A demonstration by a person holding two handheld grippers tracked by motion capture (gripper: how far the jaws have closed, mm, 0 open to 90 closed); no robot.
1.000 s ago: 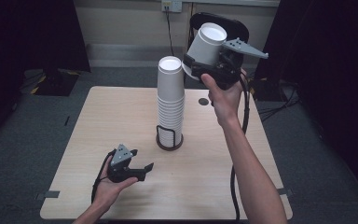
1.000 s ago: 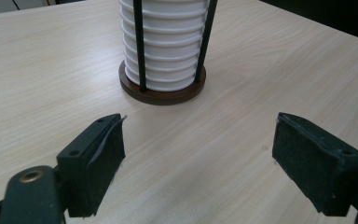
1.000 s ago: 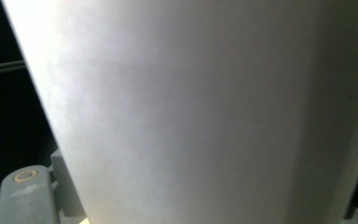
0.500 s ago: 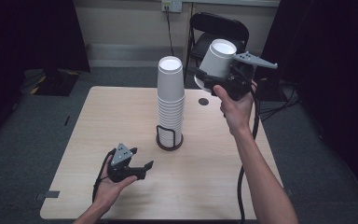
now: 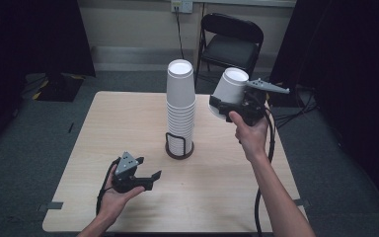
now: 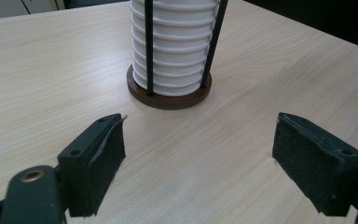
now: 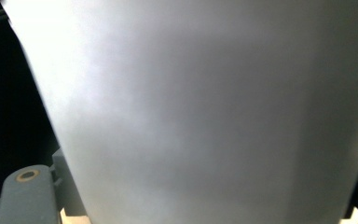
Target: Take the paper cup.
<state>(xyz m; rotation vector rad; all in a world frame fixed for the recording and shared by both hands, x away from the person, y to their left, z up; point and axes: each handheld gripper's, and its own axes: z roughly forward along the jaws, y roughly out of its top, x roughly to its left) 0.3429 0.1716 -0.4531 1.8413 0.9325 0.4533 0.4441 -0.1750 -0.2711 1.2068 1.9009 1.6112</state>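
the white paper cup point(image 5: 228, 89) sits clamped in the right gripper point(image 5: 237, 103), tilted, bottom end up, held in the air above the table's far right part and just right of the cup stack point(image 5: 180, 106). that stack stands upside down in a wire holder point(image 5: 179, 146) with a dark round base near the middle of the wooden table point(image 5: 128, 113). the left gripper point(image 6: 198, 154) rests in an upturned hand point(image 5: 112, 197) near the near edge, its jaws spread wide with nothing between them, pointing at the holder.
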